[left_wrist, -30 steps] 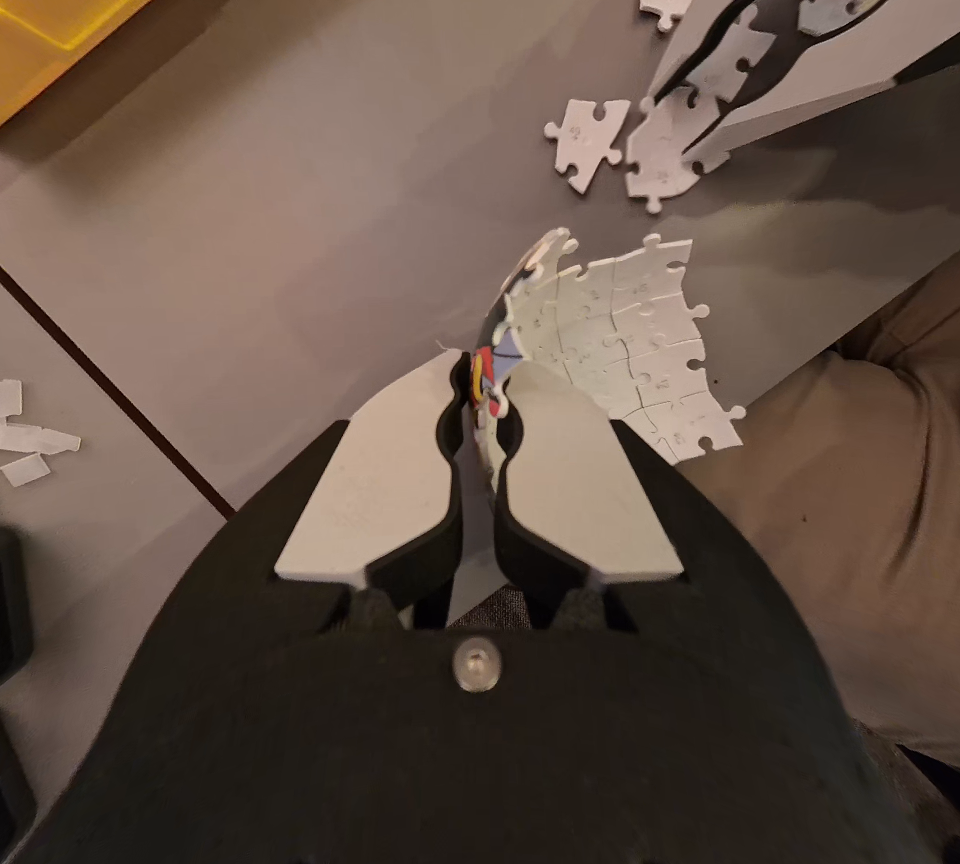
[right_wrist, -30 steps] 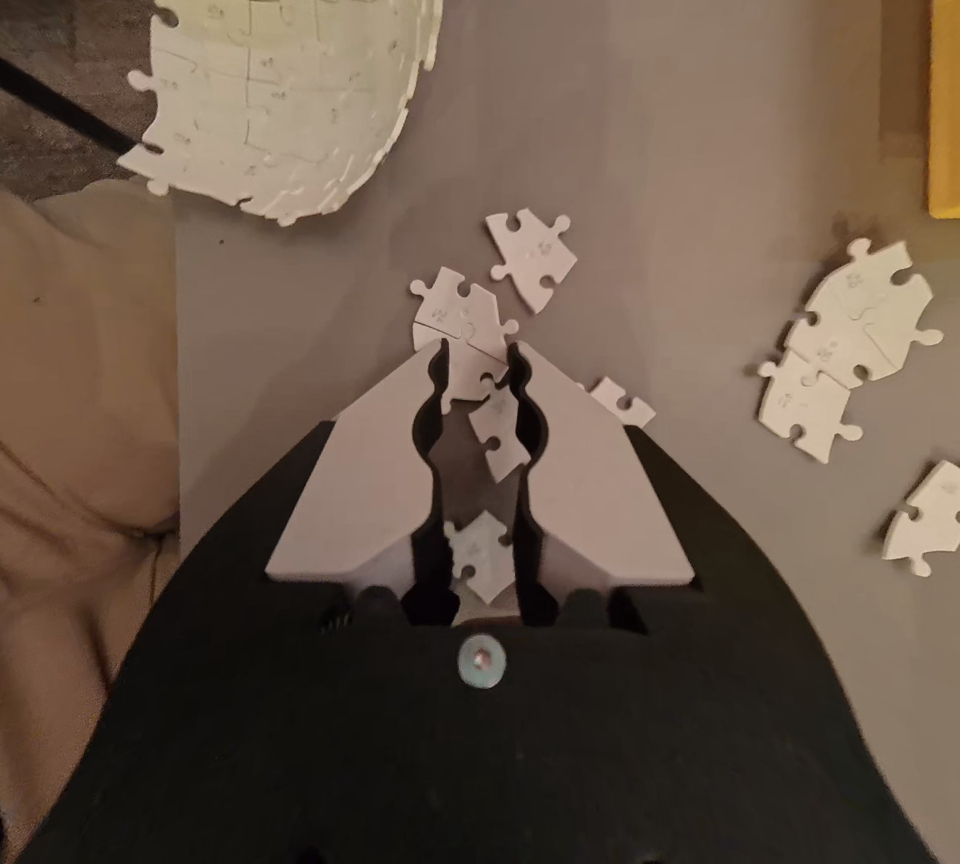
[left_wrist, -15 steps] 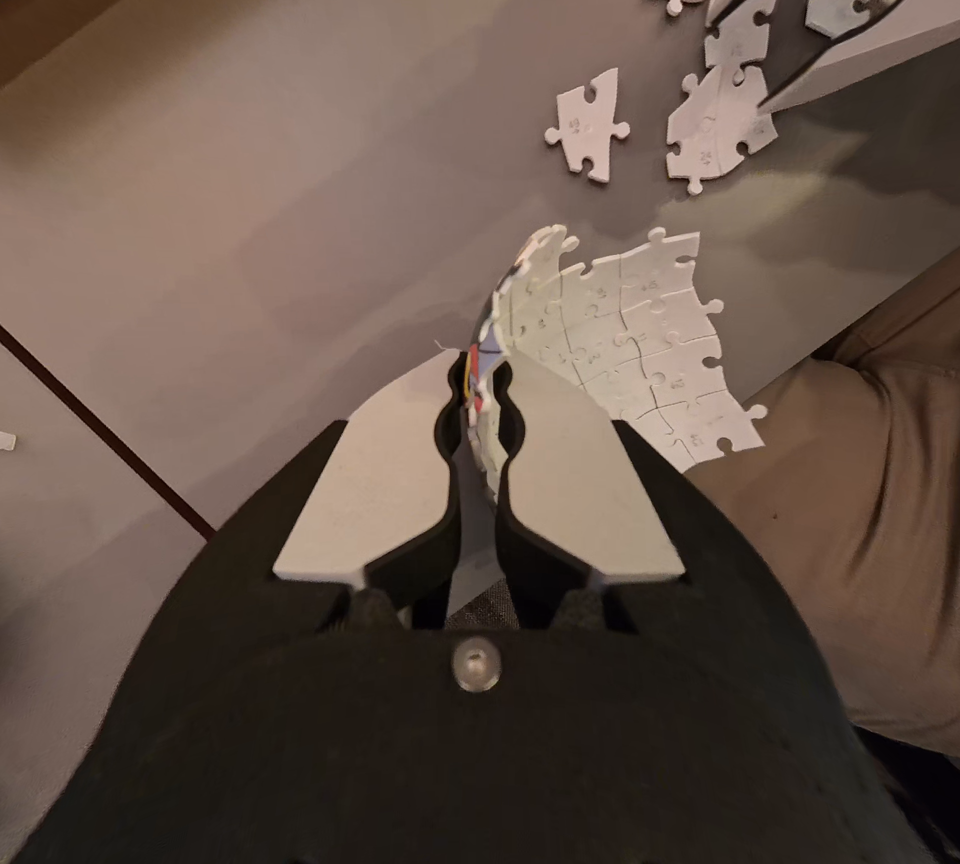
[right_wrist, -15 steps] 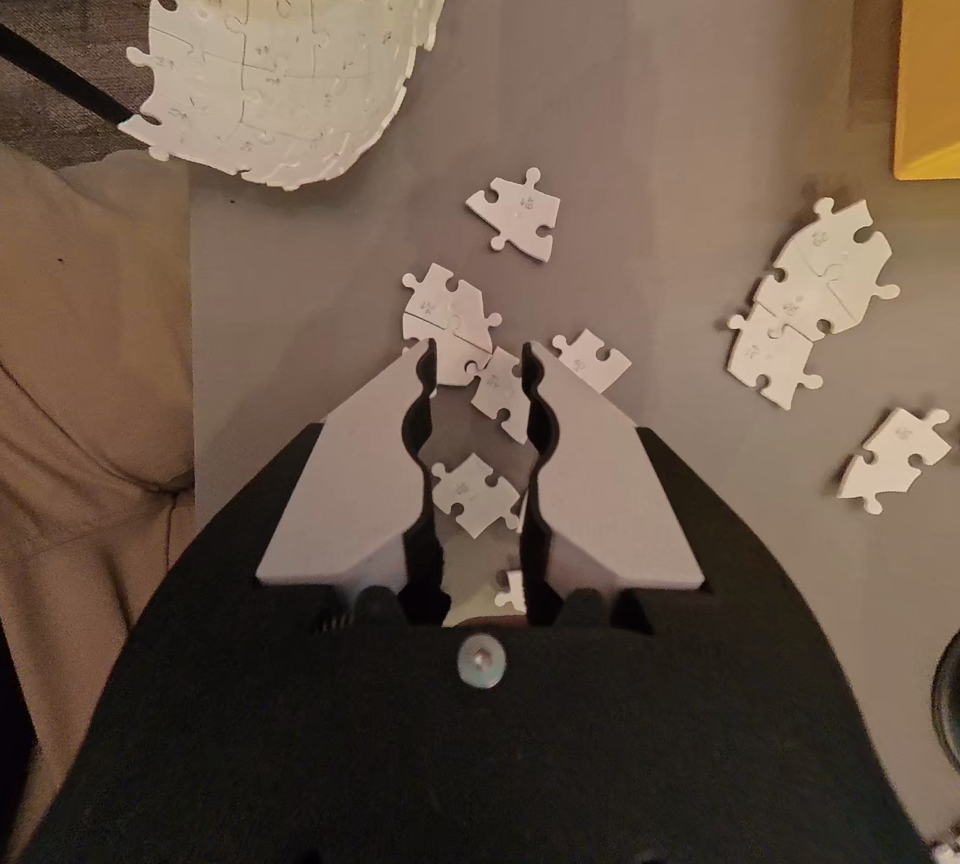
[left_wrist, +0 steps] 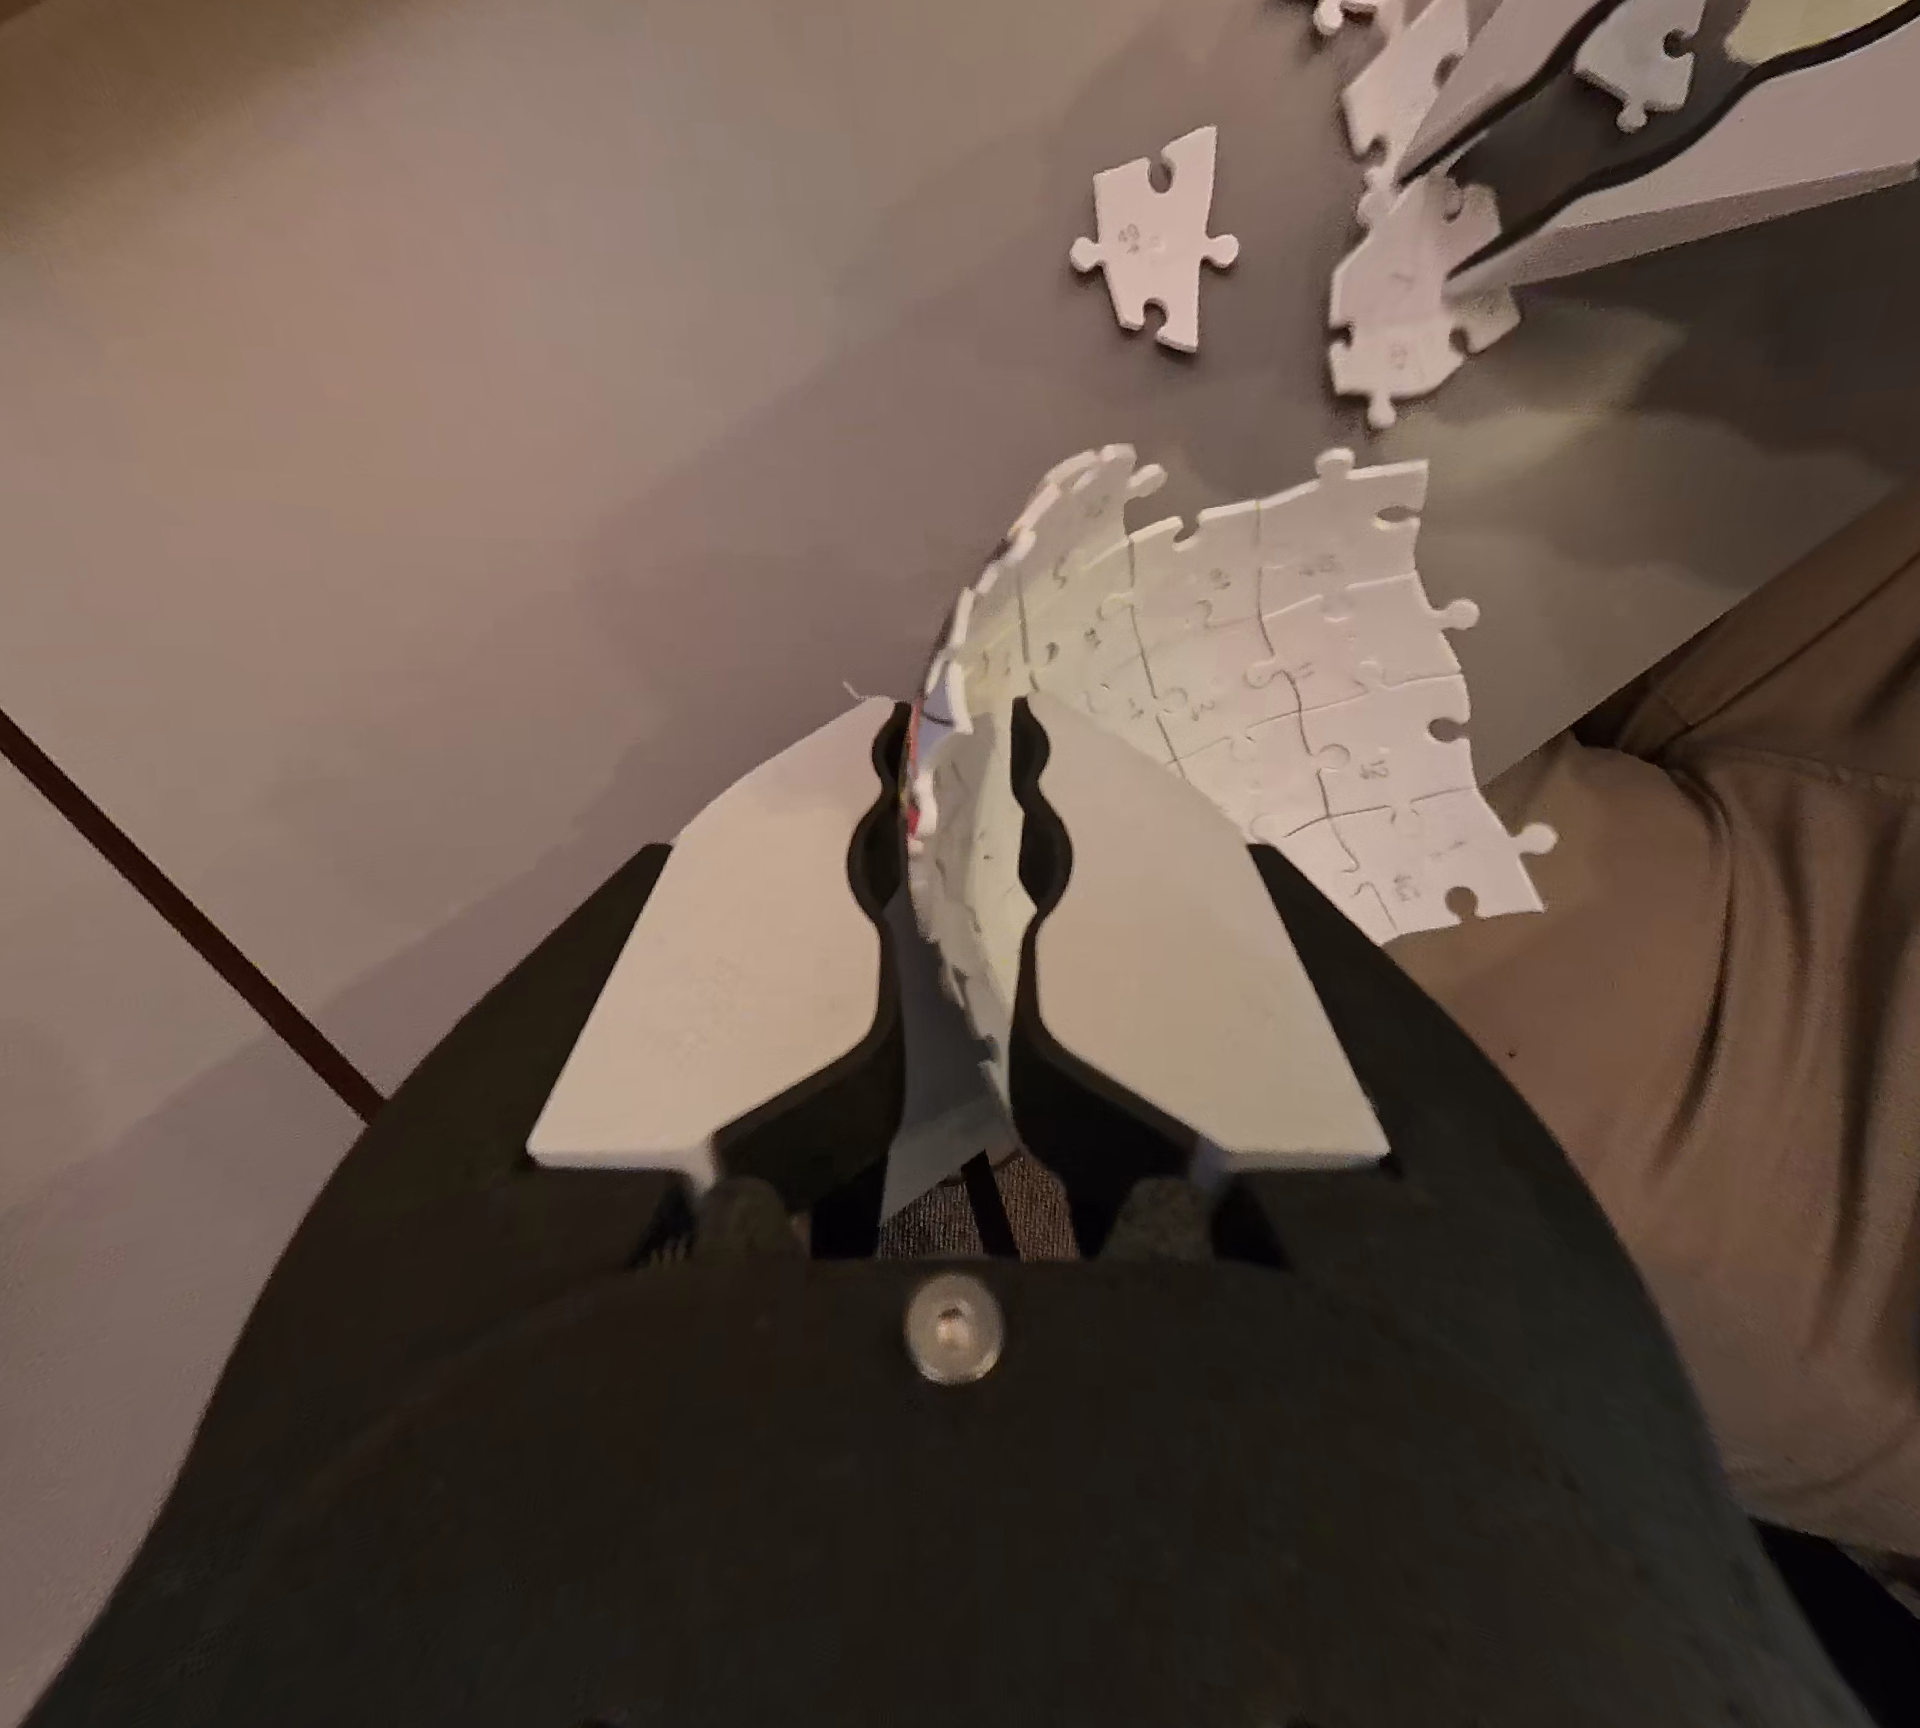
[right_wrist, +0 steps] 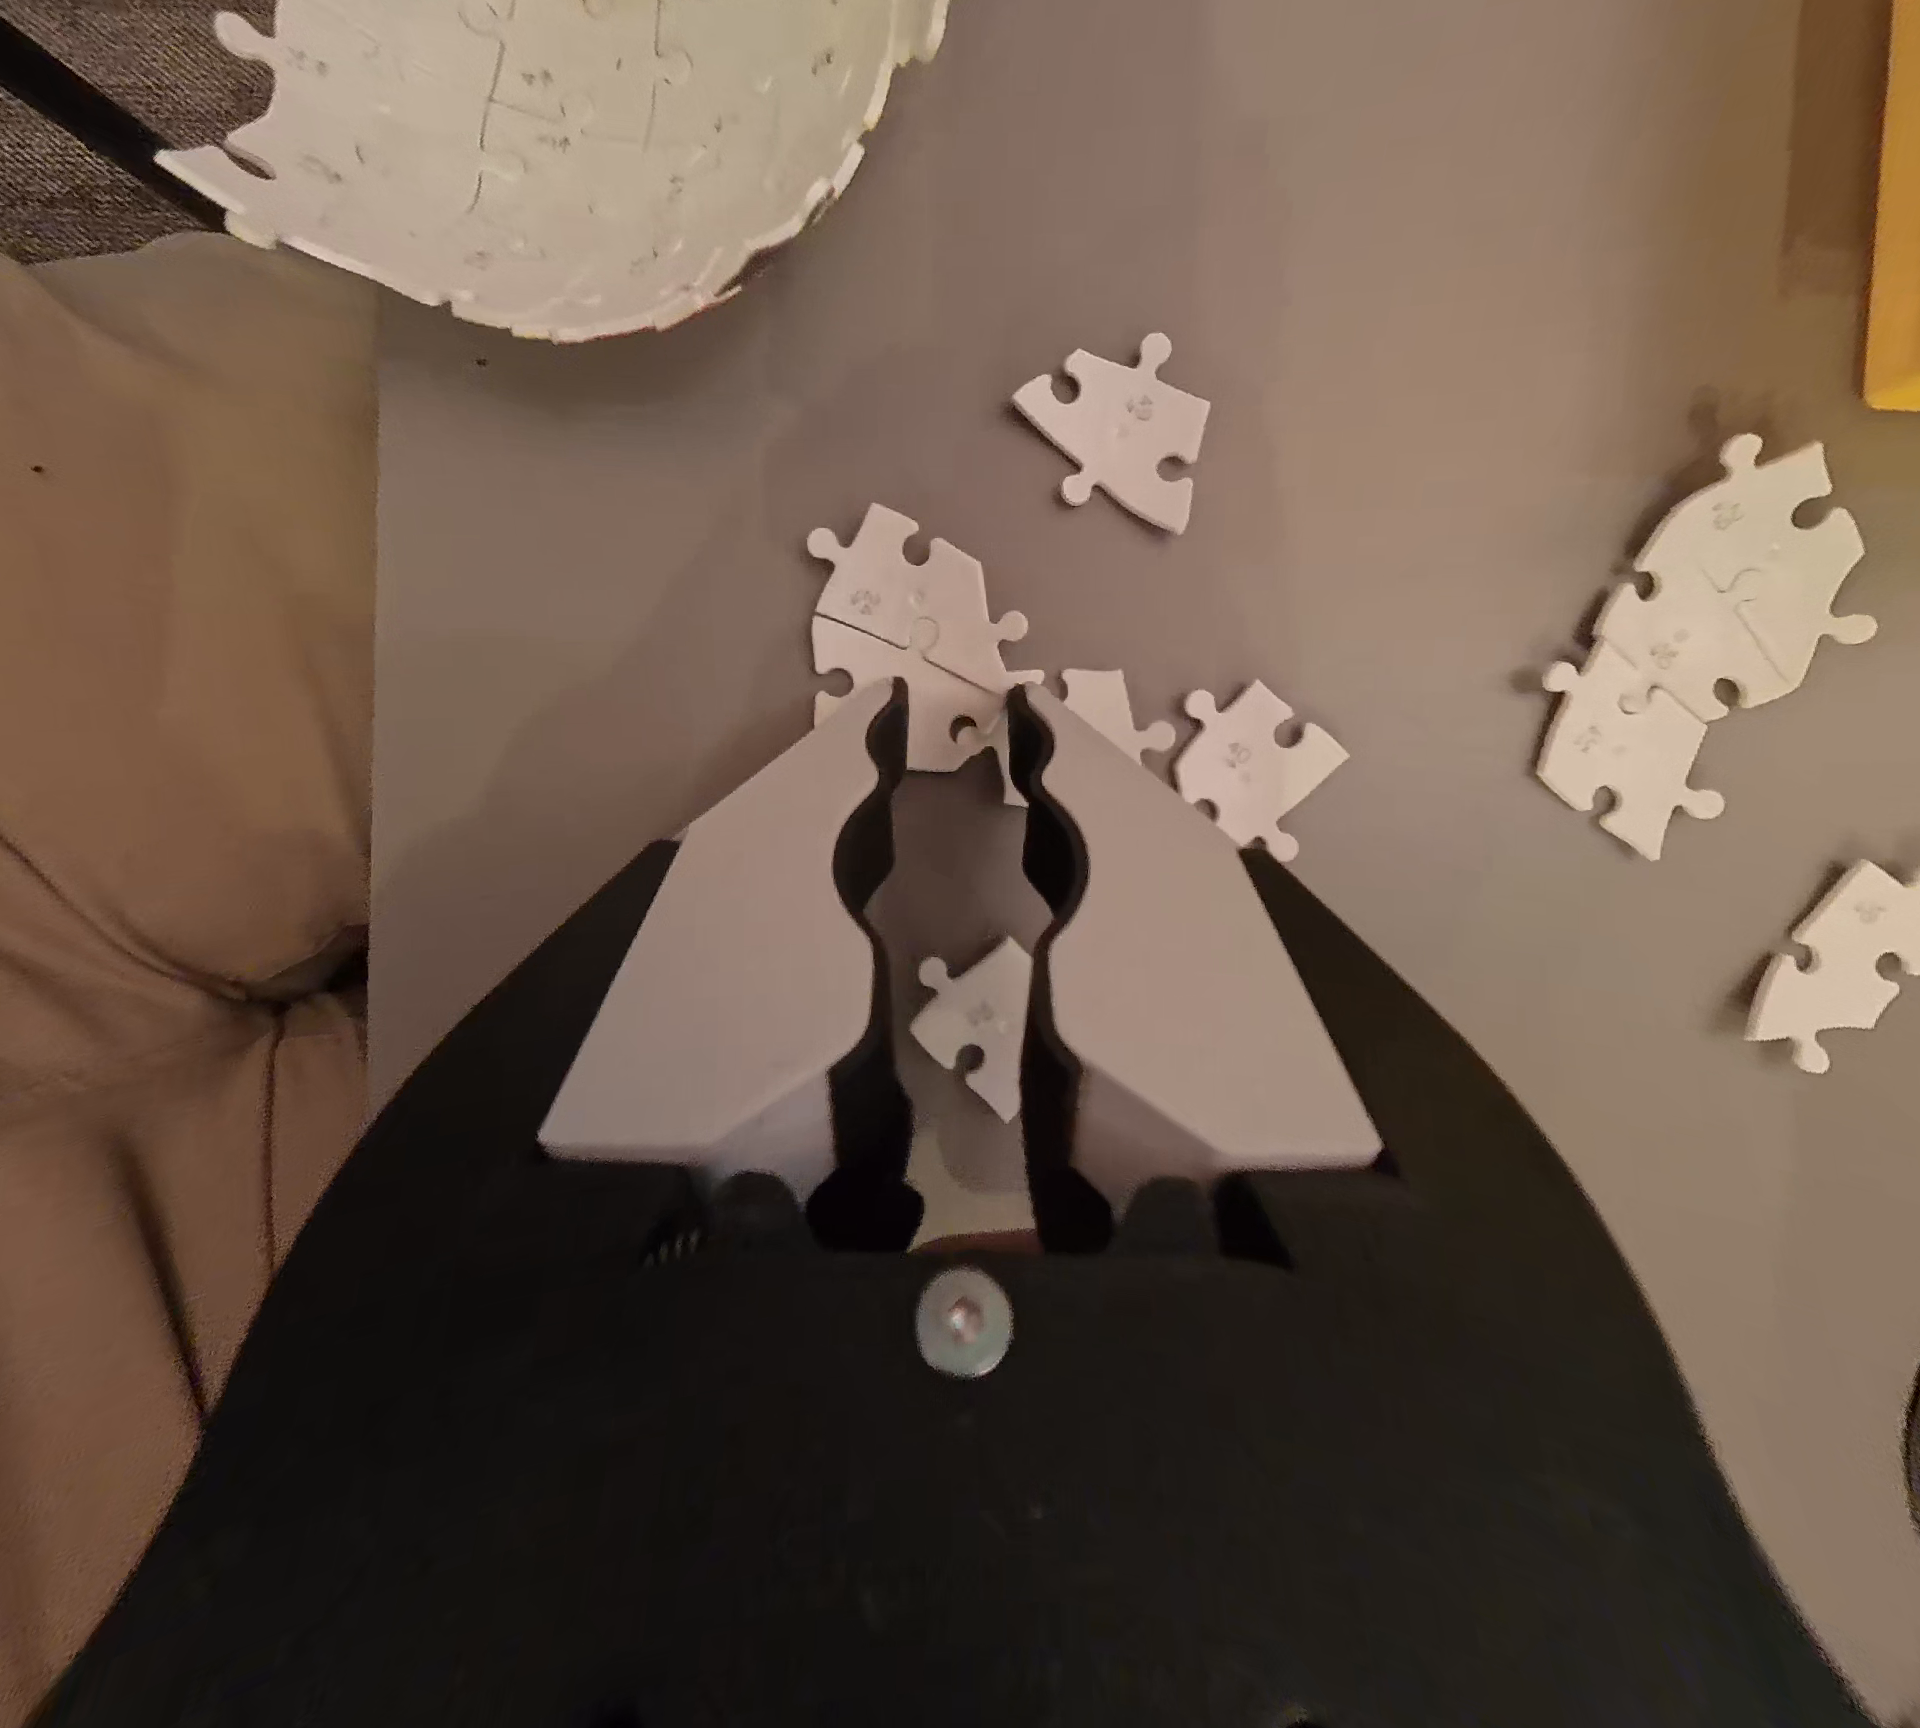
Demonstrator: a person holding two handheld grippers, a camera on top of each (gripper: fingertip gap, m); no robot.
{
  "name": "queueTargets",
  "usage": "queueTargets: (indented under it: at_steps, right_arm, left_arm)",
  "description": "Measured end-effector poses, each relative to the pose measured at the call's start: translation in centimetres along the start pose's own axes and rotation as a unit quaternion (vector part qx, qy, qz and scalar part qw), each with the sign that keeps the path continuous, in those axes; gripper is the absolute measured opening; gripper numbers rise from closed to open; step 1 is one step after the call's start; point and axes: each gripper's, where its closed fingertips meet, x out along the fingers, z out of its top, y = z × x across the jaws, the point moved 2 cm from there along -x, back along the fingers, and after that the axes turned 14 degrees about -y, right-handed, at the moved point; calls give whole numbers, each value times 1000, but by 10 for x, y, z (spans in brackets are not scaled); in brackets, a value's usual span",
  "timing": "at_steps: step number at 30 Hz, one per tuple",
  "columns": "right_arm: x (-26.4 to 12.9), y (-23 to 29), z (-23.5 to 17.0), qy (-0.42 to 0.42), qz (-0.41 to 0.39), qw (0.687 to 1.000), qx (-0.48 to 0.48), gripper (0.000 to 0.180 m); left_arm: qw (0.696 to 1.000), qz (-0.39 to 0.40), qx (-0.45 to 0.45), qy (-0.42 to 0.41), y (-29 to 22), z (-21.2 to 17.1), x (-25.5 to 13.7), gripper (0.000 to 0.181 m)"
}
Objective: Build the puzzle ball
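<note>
1. The left gripper (left_wrist: 956, 712) has its jaws clamped on the edge of the curved puzzle ball shell (left_wrist: 1299, 691), held above the grey table (left_wrist: 520, 328) at centre frame.
2. The right gripper (right_wrist: 956, 691) has its jaws apart, empty, low over loose puzzle pieces (right_wrist: 1117, 442); a joined pair (right_wrist: 904, 618) lies at the tips.
3. In the right wrist view the shell (right_wrist: 582, 68) occupies the upper left.
4. A joined cluster (right_wrist: 1694, 639) lies at right.
</note>
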Motion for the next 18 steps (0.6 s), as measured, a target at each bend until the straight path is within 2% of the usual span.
queueTargets:
  at_steps: [7, 18]
  right_arm:
    - [2, 3, 4, -16, -1, 1000, 1, 8]
    - [-4, 7, 7, -36, 3, 999, 17, 1]
  left_arm:
    - [1000, -3, 2, -9, -4, 1, 0, 23]
    - [997, -12, 1, -75, -5, 10, -21, 38]
